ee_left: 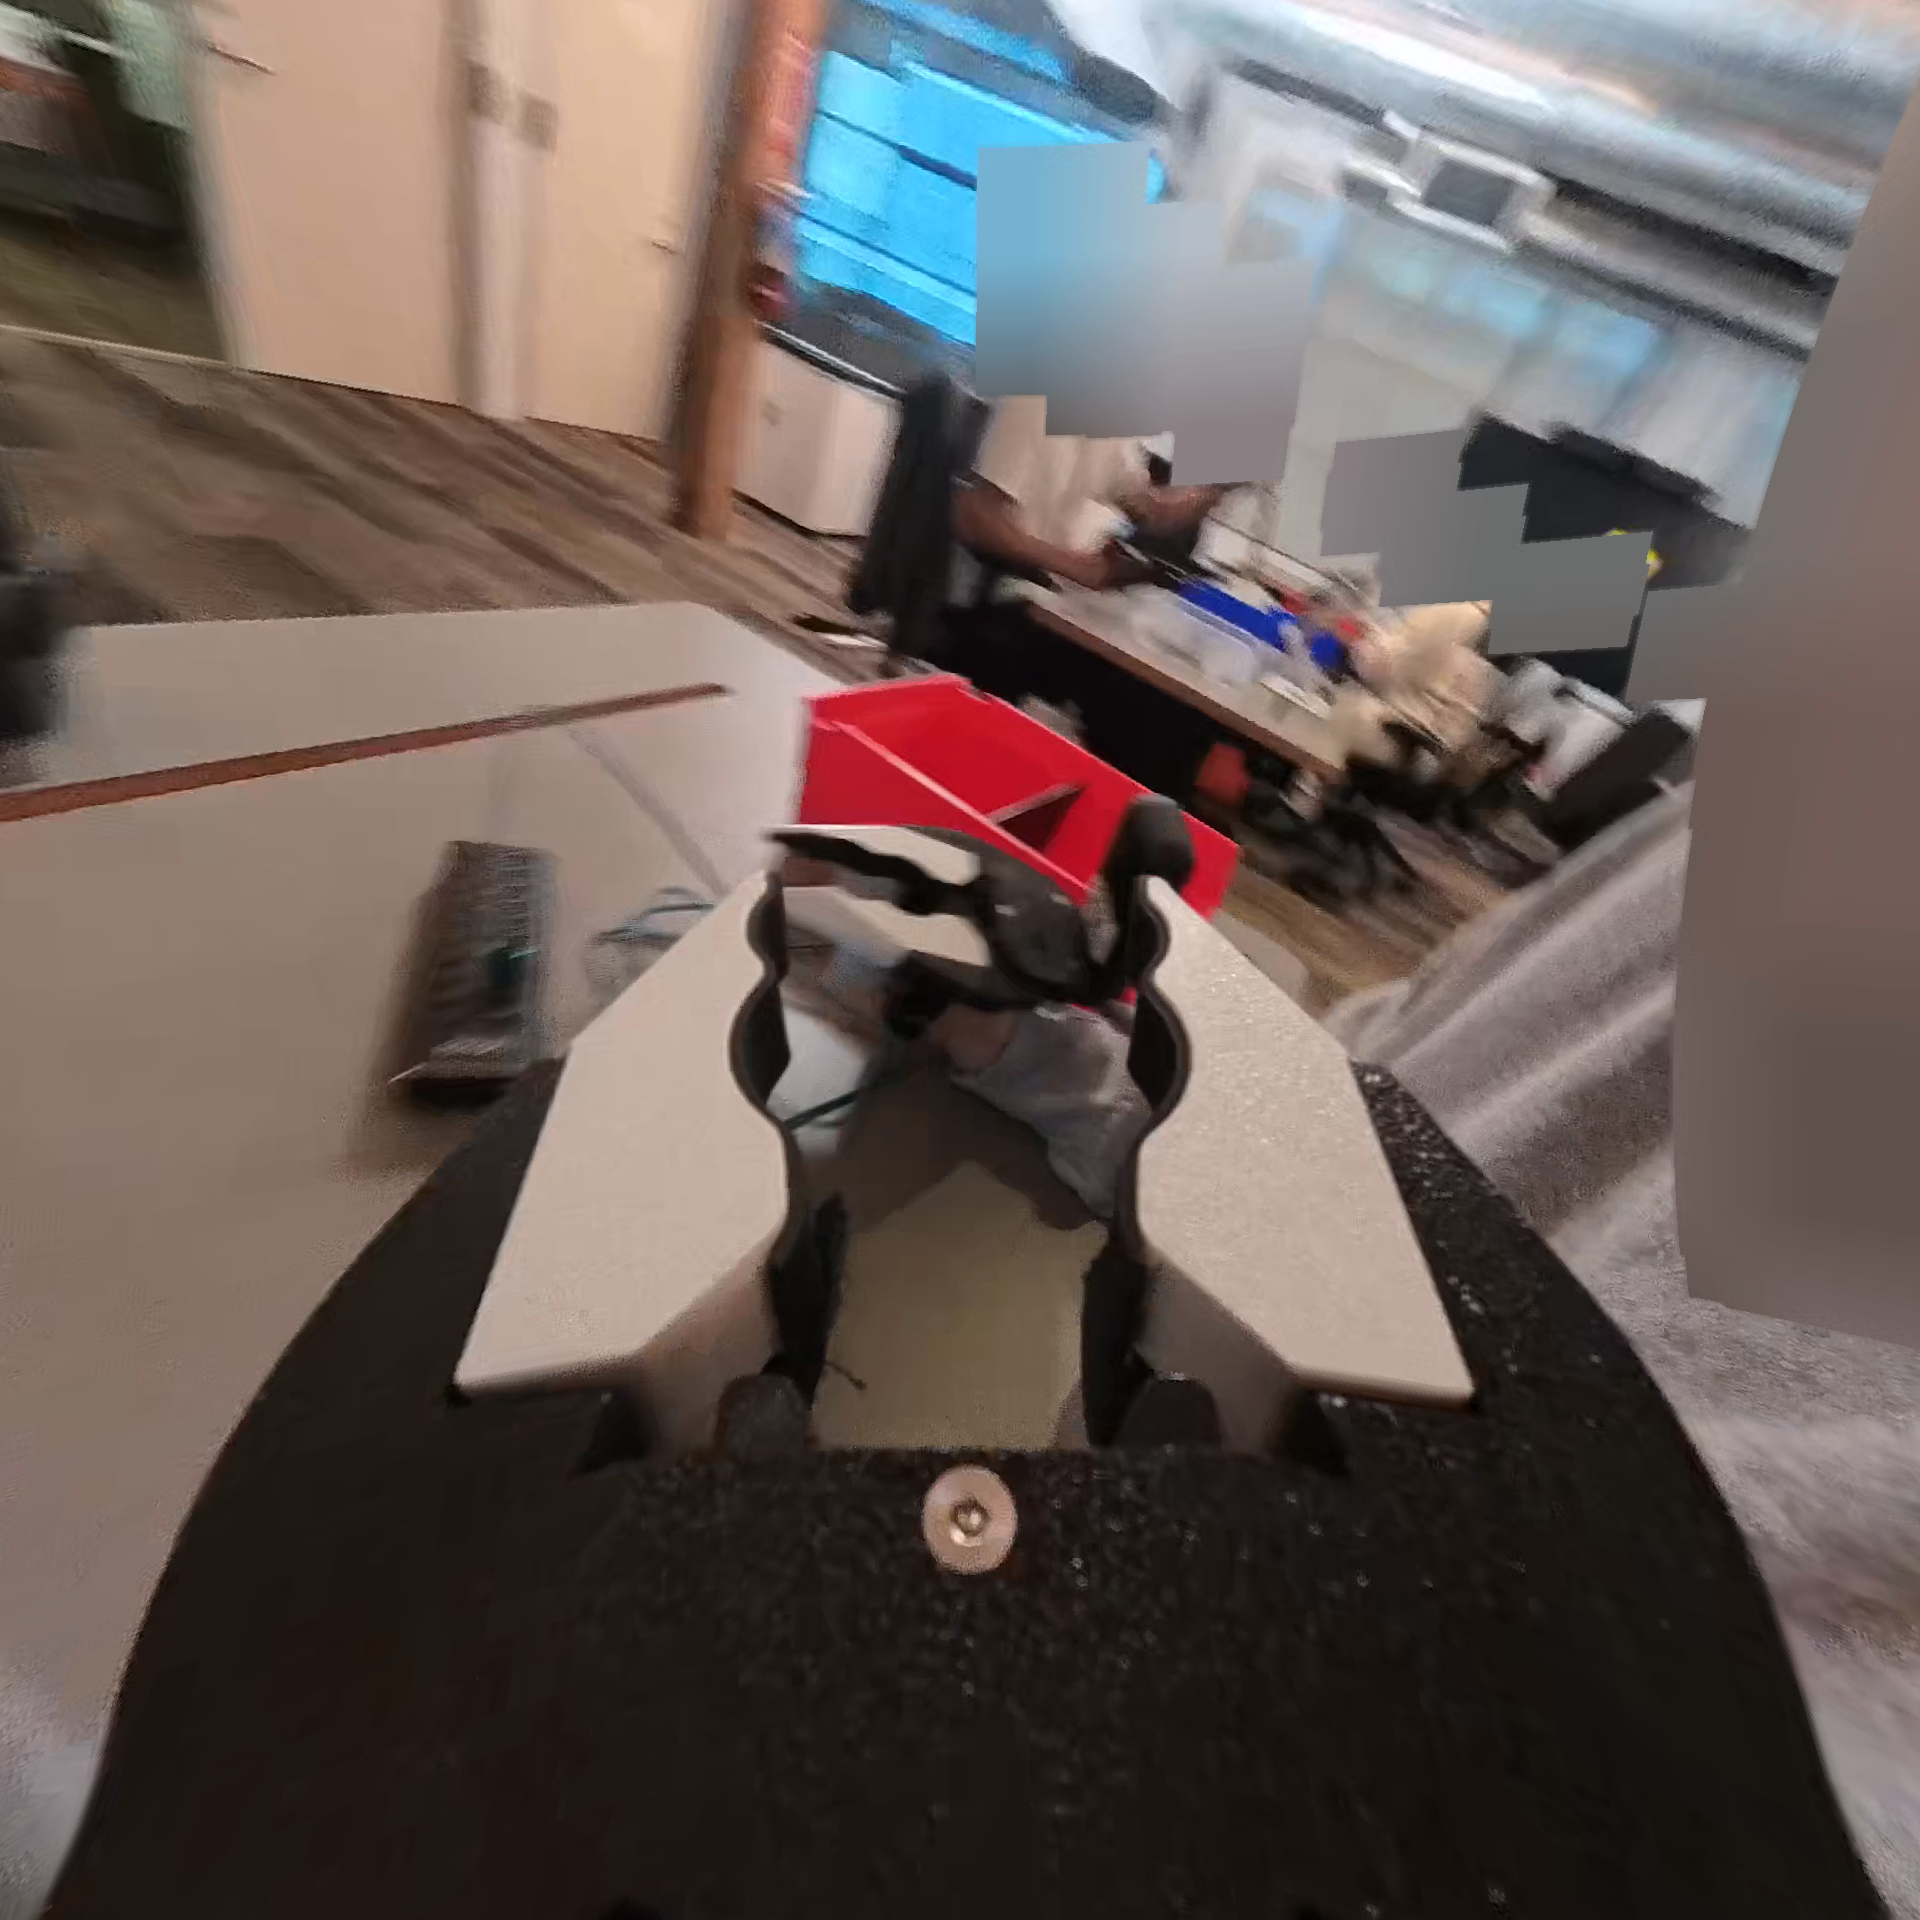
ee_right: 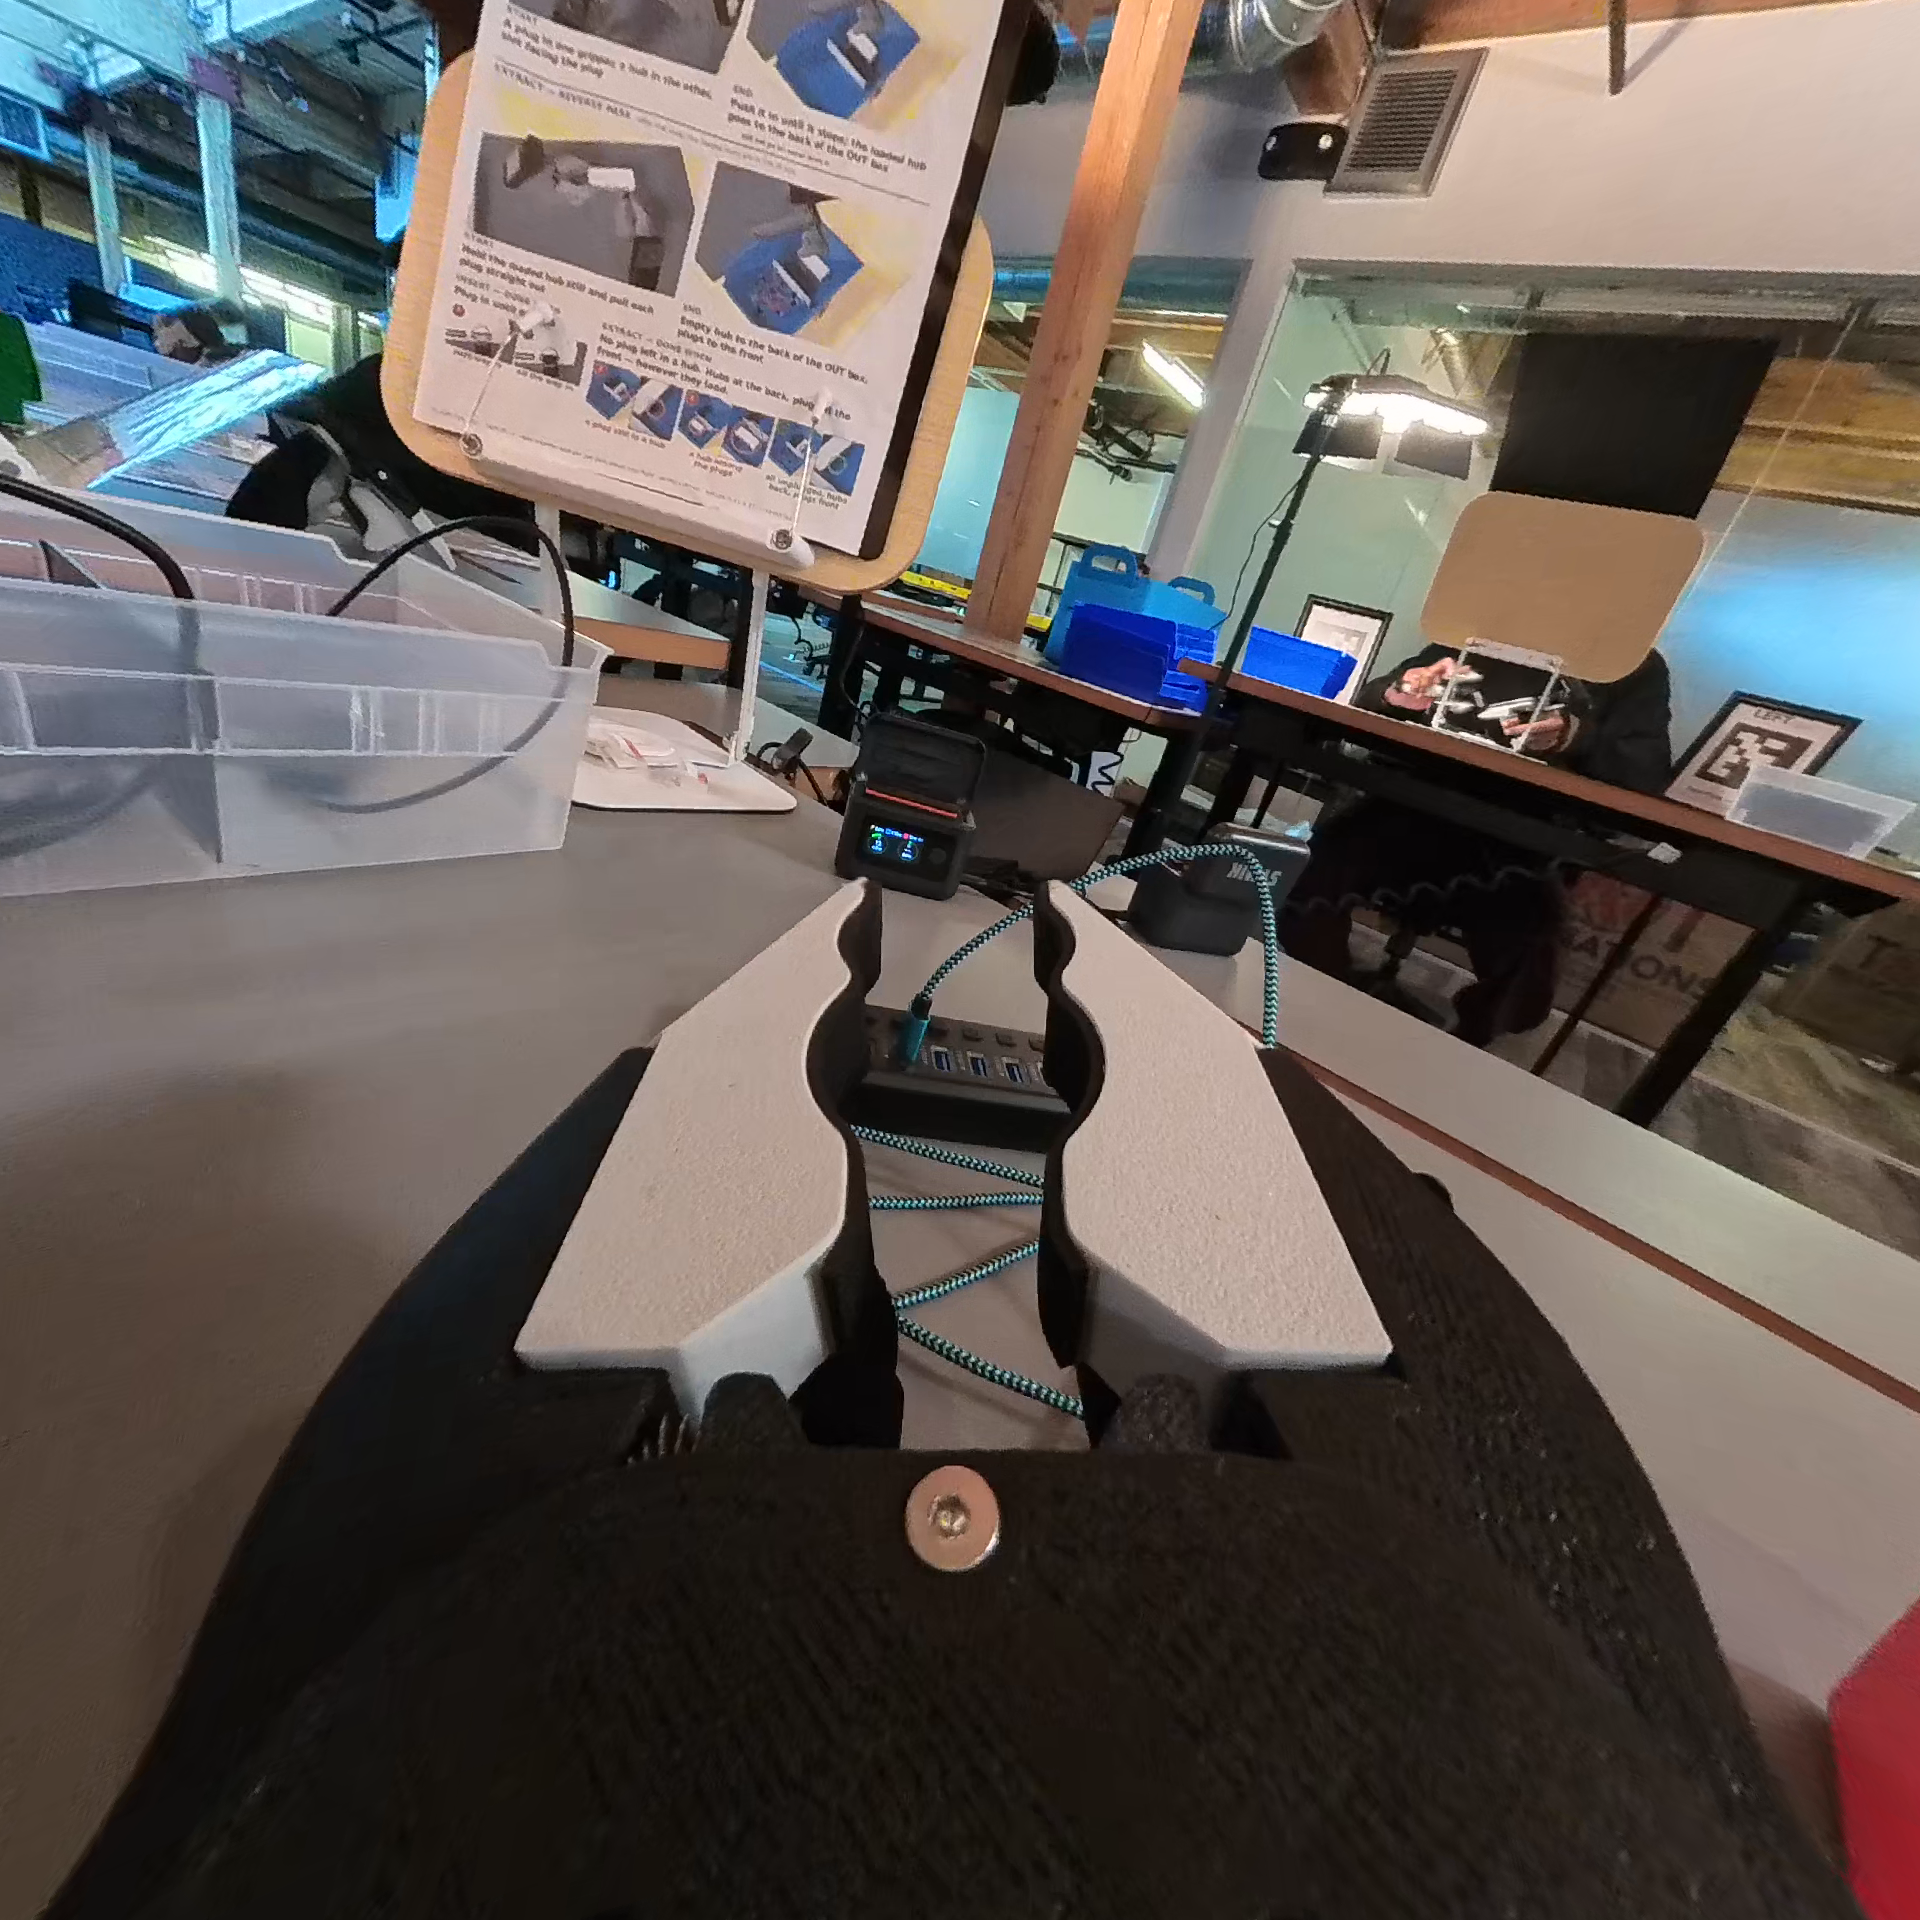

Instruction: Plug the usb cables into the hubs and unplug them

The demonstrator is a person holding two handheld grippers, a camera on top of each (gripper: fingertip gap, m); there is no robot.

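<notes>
A: The right gripper [ee_right: 954,914] is hovering low over the grey table [ee_right: 312,1039], jaws spread and gripping nothing. The black hub [ee_right: 956,1070] is lying just ahead between its fingers, a teal braided cable [ee_right: 966,1205] plugged in.

B: The left gripper [ee_left: 961,883] is gaping too, empty; the red bin [ee_left: 966,758] is sitting beyond, everything blurring.

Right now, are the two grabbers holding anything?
No. The left gripper and right gripper are both open and empty. The teal cable lies on the table, one end plugged into the black hub.
</notes>
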